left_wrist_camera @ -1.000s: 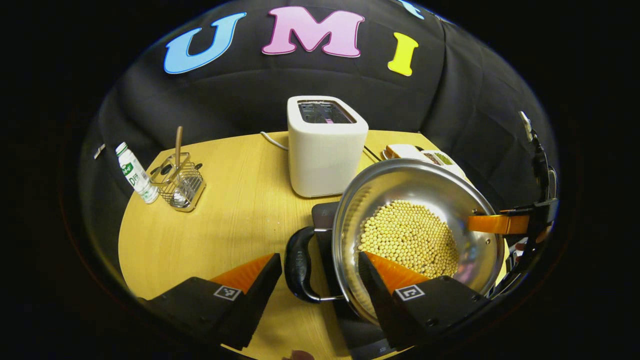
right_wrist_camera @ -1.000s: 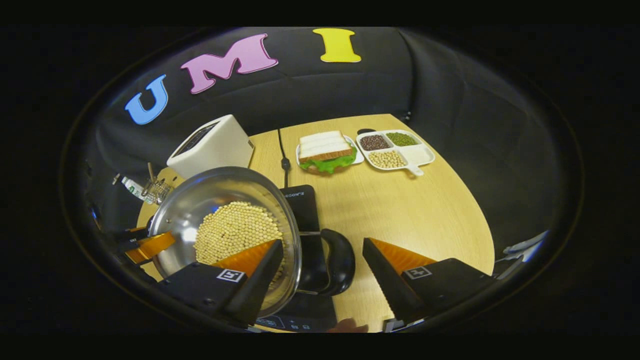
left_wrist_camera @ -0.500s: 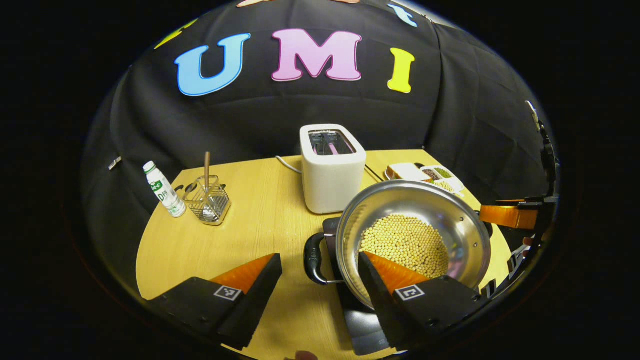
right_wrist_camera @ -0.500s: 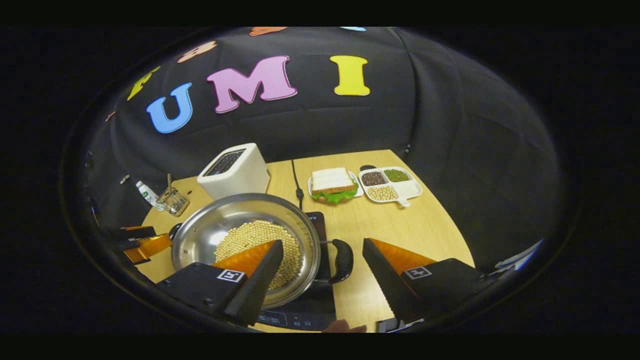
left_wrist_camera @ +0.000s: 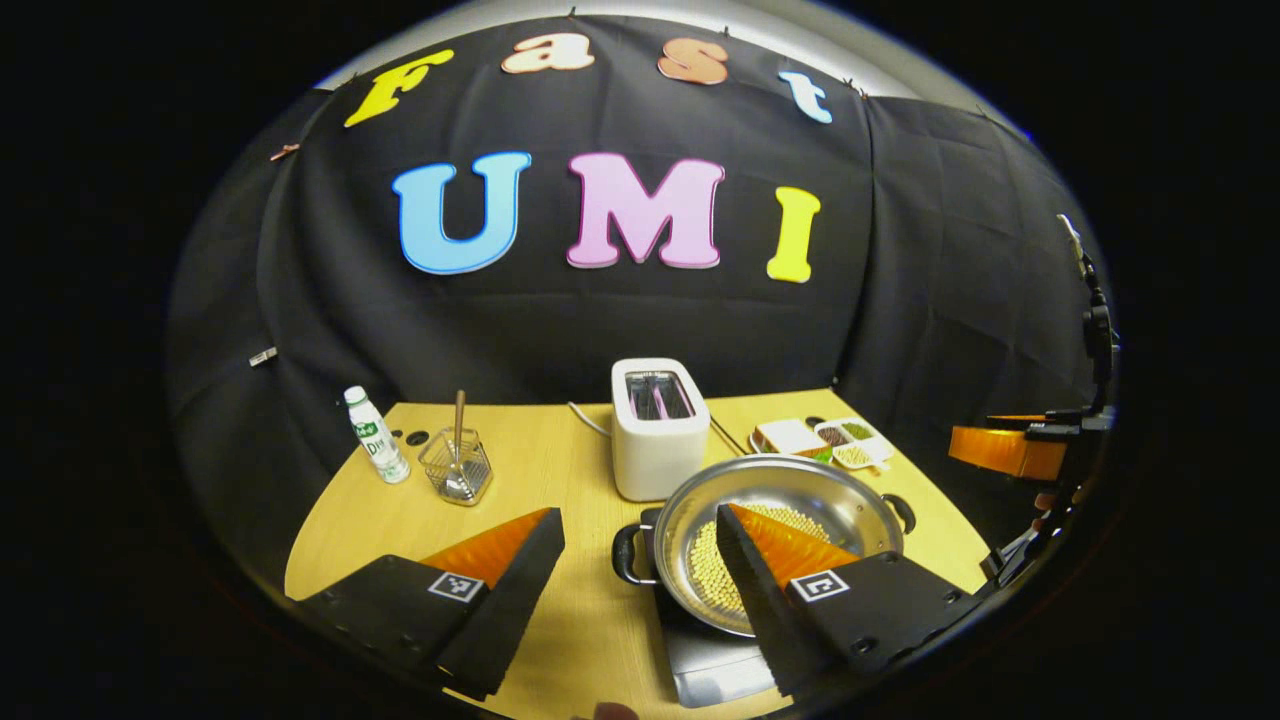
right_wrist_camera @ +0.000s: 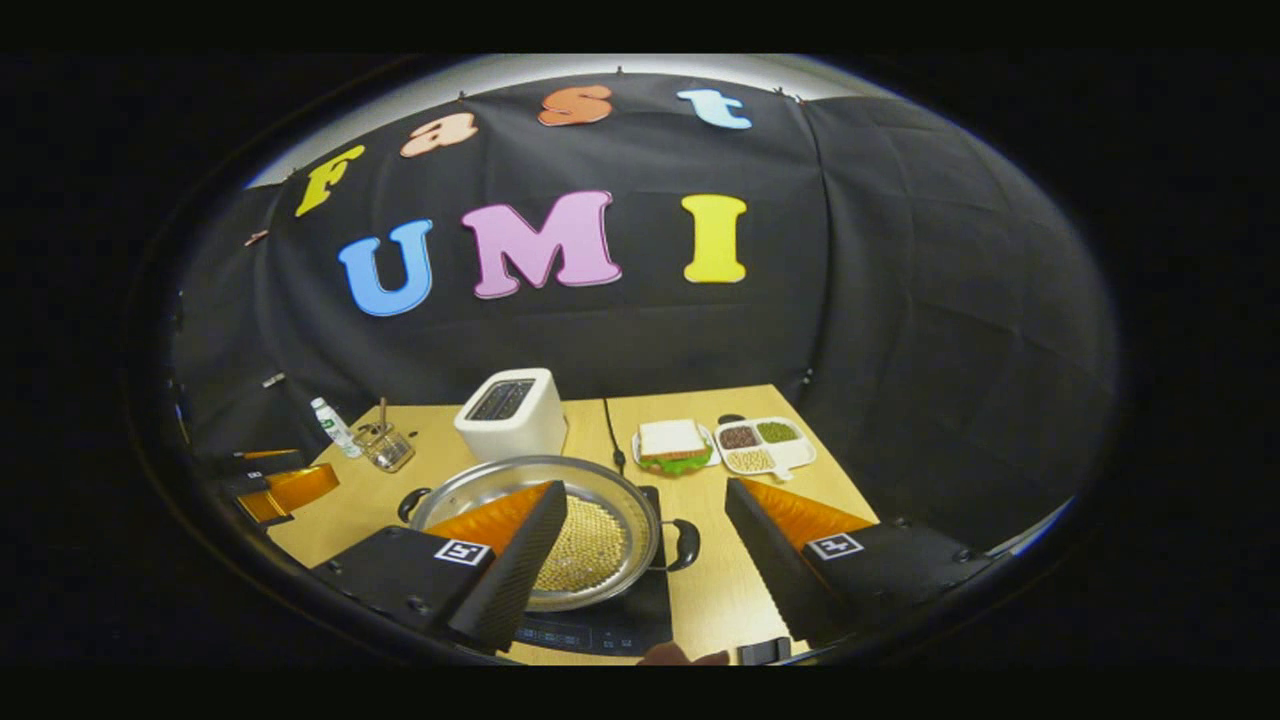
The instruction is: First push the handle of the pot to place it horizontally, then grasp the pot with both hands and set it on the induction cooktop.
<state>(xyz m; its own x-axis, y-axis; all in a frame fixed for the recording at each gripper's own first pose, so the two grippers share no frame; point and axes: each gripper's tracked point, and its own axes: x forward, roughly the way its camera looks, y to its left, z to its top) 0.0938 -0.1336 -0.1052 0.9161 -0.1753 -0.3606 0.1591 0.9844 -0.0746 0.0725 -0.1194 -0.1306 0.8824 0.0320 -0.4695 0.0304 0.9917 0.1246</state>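
Round steel pot (left_wrist_camera: 790, 500) of beans sits on flat glossy cooktop (right_wrist_camera: 610, 620)

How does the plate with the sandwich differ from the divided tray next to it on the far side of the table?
The sandwich plate is a single dish holding stacked bread on green leaves; the divided tray is split into compartments of loose dark, green and pale grains. The tray is wider and has a small tab handle at its near edge, which the plate lacks. The tray lies to the plate's right in the right gripper view. Both are white, on the table.
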